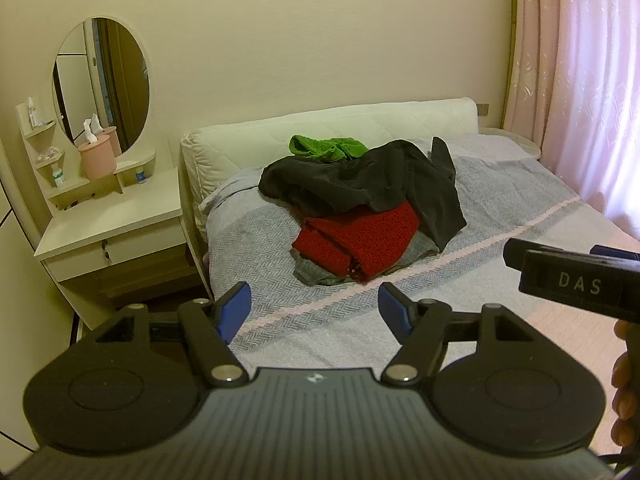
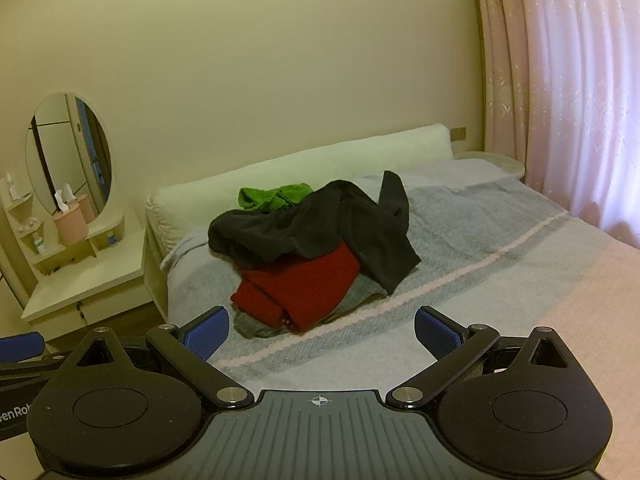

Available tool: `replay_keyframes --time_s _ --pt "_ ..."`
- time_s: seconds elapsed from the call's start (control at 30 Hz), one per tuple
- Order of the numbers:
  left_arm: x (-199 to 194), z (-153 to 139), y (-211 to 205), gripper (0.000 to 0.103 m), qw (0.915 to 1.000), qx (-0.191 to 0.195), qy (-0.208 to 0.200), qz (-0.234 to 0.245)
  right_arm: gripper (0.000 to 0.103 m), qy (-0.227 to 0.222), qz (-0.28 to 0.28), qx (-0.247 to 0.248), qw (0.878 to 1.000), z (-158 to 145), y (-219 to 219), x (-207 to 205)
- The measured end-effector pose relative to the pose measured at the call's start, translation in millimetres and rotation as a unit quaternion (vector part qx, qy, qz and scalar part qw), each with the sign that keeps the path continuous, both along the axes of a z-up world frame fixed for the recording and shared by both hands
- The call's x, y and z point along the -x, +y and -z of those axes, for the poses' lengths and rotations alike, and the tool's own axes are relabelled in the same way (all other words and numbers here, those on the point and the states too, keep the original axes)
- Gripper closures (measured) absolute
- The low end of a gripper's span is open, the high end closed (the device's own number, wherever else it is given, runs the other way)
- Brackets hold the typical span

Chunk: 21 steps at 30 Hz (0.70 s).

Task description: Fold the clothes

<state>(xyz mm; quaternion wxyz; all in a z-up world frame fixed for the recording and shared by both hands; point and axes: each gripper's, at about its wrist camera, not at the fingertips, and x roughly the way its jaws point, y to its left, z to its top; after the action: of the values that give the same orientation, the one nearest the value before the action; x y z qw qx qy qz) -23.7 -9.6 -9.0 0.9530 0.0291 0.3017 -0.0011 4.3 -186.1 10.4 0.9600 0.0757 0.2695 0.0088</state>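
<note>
Both hands wait in front of the pile of clothes on the bed.

Left wrist view: the left gripper (image 1: pixel 315 309) has its fingers wide and empty; the pile of clothes (image 1: pixel 360 208) lies straight ahead on the bed (image 1: pixel 520 216), well apart.
Right wrist view: the right gripper (image 2: pixel 322 334) is wide and empty too; the pile lies ahead, slightly left, so neither hand is clearly nearer.

Wide bare stretch of grey herringbone bedspread (image 2: pixel 460 248) lies open across the lower centre and right. The heaped pile of black, red and green clothes (image 2: pixel 304 248) blocks mid-frame. At left stands the cream dressing table with oval mirror (image 1: pixel 108 216).
</note>
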Motion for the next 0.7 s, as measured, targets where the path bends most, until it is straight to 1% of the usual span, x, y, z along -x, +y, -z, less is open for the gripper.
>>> replay_keyframes --time_s 0.17,0.3,0.6,0.7 --pt "3 -2 -3 0.036 1.0 -0.001 0.001 0.0 0.002 -0.003 0.0 -0.002 1.0 -1 -3 1" --pt "5 -7 -4 0.033 1.0 -0.004 -0.002 -0.001 0.002 -0.006 0.001 -0.005 1.0 1 -6 4" --pt "8 -12 -10 0.032 1.0 -0.006 -0.002 -0.001 0.002 -0.013 0.002 -0.007 1.0 3 -9 13" --pt "11 -13 -10 0.03 1.0 -0.007 -0.004 -0.003 0.002 -0.015 0.001 -0.008 1.0 2 -8 15"
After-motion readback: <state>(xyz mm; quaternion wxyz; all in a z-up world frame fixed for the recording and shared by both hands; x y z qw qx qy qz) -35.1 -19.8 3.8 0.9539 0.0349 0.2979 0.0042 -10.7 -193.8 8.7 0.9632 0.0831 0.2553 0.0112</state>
